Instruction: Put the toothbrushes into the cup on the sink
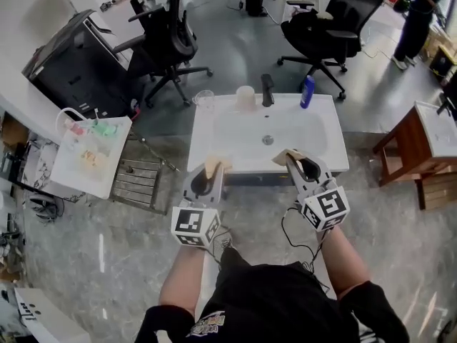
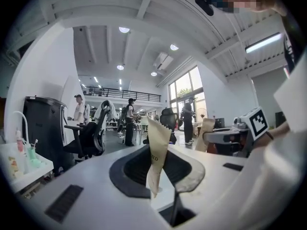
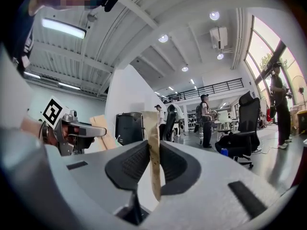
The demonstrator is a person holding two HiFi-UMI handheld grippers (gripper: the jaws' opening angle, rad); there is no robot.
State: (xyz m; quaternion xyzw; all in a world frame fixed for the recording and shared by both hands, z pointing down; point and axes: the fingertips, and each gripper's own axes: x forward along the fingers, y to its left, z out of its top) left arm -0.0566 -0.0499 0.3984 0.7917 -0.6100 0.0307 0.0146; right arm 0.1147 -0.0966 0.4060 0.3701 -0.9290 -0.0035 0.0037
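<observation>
A white sink (image 1: 214, 131) with a black faucet (image 1: 267, 89) stands in front of me. On its back rim are a clear cup (image 1: 205, 100) and a pale cup (image 1: 245, 97). My left gripper (image 1: 214, 170) hovers over the sink's near left edge, shut on a tan paper packet (image 1: 216, 166) that stands upright between the jaws (image 2: 157, 150). At the near right edge, my right gripper (image 1: 293, 160) is shut on a second tan packet (image 1: 287, 156), which shows as a thin upright strip (image 3: 152, 152). What is inside the packets is hidden.
A blue bottle (image 1: 307, 91) stands on the sink's back right corner. Office chairs (image 1: 171, 41) (image 1: 332, 23) are behind the sink. A white cart (image 1: 89, 156) and a metal rack (image 1: 139, 181) are on the left, a wooden stand (image 1: 410, 148) on the right. A person (image 1: 418, 20) stands far right.
</observation>
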